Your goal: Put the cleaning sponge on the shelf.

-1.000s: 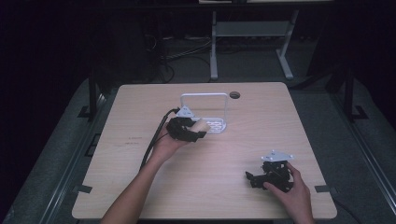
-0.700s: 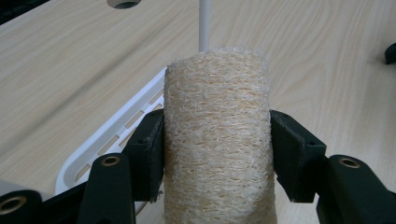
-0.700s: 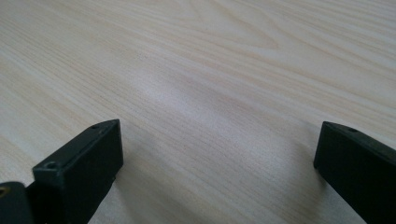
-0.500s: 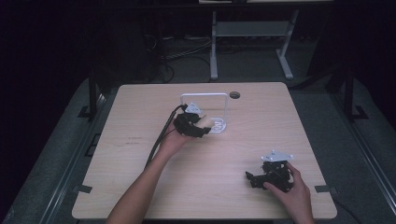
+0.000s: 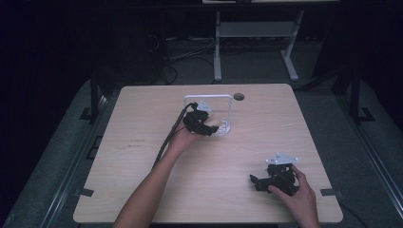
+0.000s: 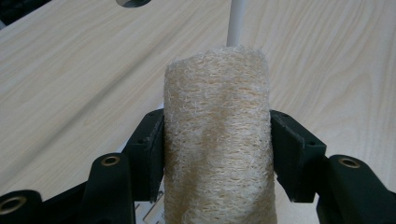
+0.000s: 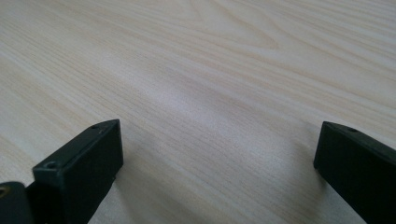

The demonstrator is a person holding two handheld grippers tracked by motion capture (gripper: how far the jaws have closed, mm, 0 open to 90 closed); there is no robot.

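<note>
A beige loofah sponge (image 6: pixel 217 140) stands upright between the jaws of my left gripper (image 6: pixel 217 149), which is shut on it. In the high view the left gripper (image 5: pixel 211 128) hovers at the middle back of the table, over a clear base with a white frame (image 5: pixel 209 97) rising from it. One white post of that frame (image 6: pixel 236 21) shows just behind the sponge. My right gripper (image 5: pixel 259 183) rests low at the front right of the table, held by a hand. Its jaws stand wide apart over bare wood (image 7: pixel 219 116), with nothing between them.
The light wooden table (image 5: pixel 142 156) has a round cable hole (image 5: pixel 238 96) near its back edge. A black cable (image 5: pixel 168 137) trails from the left gripper along the forearm. Dark floor and a white stand (image 5: pixel 252 33) lie behind the table.
The left gripper has carried the sponge a little farther back and to the right, toward the white frame. The right gripper has stayed in place.
</note>
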